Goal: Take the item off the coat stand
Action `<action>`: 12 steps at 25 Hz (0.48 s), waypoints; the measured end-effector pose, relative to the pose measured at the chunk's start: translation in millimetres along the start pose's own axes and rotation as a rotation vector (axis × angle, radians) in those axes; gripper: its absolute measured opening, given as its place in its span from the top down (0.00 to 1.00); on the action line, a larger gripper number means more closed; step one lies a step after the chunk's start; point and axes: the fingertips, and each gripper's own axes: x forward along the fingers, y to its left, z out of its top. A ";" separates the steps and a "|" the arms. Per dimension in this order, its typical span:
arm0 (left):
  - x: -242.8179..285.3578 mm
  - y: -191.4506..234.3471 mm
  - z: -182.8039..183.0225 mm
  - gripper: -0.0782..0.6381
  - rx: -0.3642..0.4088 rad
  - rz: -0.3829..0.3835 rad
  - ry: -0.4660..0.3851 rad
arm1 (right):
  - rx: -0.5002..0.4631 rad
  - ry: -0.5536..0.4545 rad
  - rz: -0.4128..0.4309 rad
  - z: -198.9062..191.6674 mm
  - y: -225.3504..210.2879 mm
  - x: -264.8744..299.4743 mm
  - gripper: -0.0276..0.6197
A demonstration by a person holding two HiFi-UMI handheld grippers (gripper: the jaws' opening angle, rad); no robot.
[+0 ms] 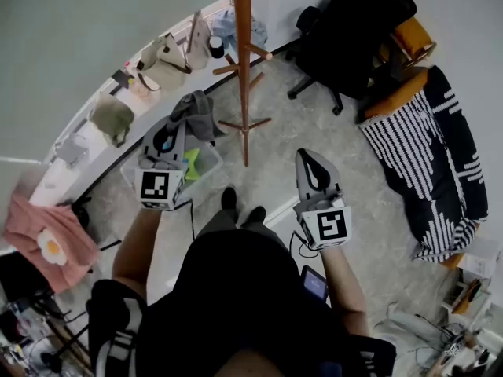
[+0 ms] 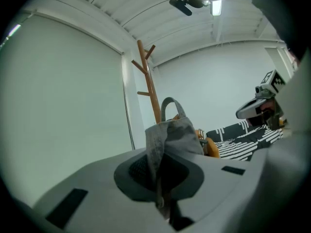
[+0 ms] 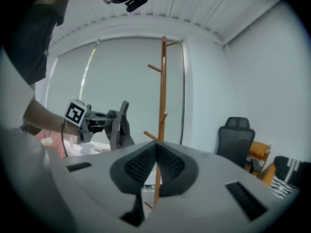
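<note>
A grey fabric cap (image 1: 198, 113) hangs from my left gripper (image 1: 174, 129), just left of the wooden coat stand (image 1: 243, 69) and clear of its pegs. In the left gripper view the jaws are shut on the cap (image 2: 172, 135), which bunches up between the pads, with the coat stand (image 2: 148, 89) behind it. My right gripper (image 1: 308, 159) is held right of the stand's base. Its pads (image 3: 146, 161) meet with nothing between them. From the right gripper view I see the left gripper (image 3: 92, 123) carrying the cap (image 3: 119, 127) beside the stand (image 3: 164, 106).
A white ledge (image 1: 94, 144) along the wall holds bags and hats, with a pink cloth (image 1: 47, 242) at its near end. A white bin (image 1: 206, 162) sits under the left gripper. A black office chair (image 1: 354, 30) and a striped seat (image 1: 428, 155) stand at the right.
</note>
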 end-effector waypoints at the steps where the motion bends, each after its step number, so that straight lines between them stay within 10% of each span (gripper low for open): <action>1: -4.3 -2.7 3.0 0.85 -0.005 0.001 -0.004 | -0.001 -0.007 -0.009 1.0 -1.6 -3.3 0.93; 12: -36.1 -20.6 29.8 0.85 -0.023 0.013 -0.059 | 0.006 -0.050 -0.103 8.0 -19.0 -35.5 0.93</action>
